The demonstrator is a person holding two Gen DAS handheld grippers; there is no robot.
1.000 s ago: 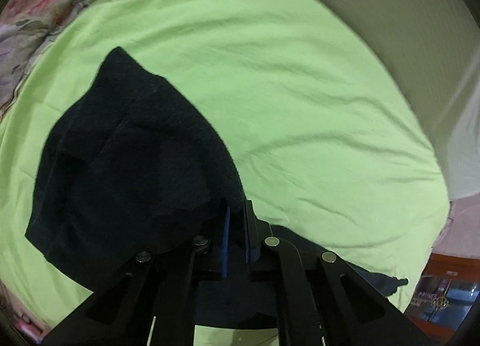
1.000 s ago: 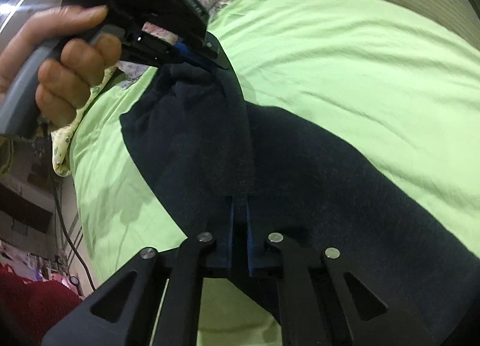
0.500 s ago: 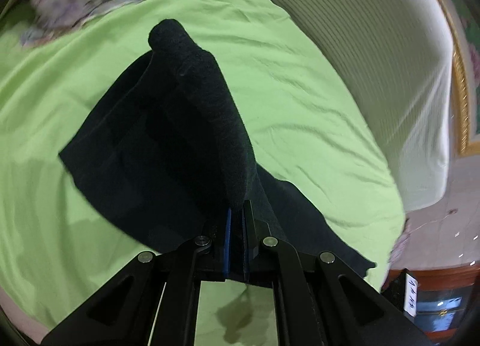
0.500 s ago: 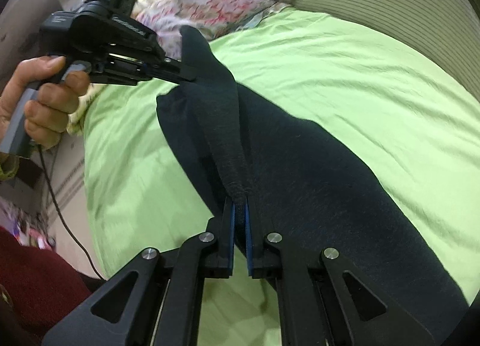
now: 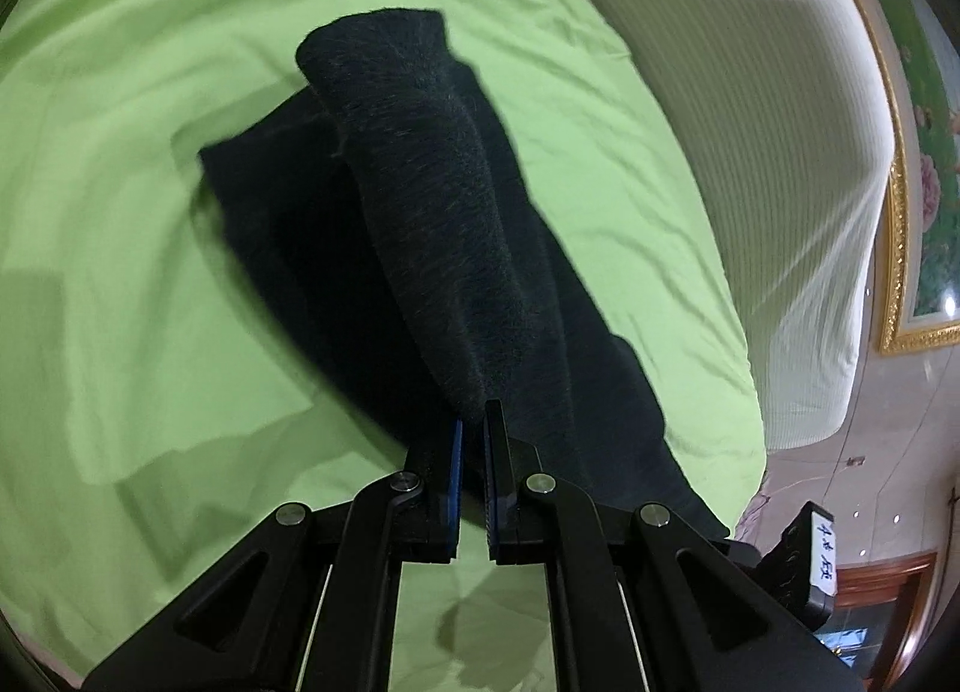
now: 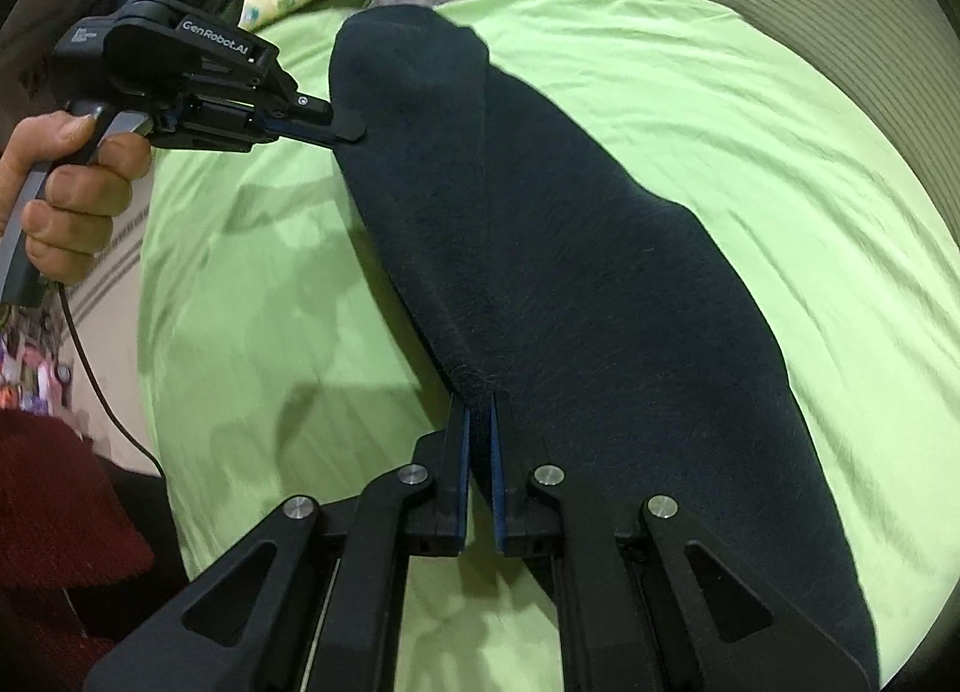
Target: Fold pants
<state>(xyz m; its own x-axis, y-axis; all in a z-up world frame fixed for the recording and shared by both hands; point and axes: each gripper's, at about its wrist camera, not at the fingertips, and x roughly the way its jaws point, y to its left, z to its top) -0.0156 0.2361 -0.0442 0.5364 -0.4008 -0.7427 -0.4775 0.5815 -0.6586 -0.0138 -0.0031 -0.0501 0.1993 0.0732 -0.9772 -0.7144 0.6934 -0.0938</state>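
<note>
Left gripper (image 5: 473, 440) and right gripper (image 6: 478, 413): each clamped on the lifted edge of the dark pants (image 6: 570, 284). Pants lie lengthwise across the green bed sheet (image 6: 750, 110), long axis running gripper to gripper; held layer doubled over the lower, ready to lay flat.

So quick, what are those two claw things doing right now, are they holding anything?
Left gripper: jaws shut on an edge of the dark pants.
Right gripper: jaws shut on another edge of the same pants.
</note>
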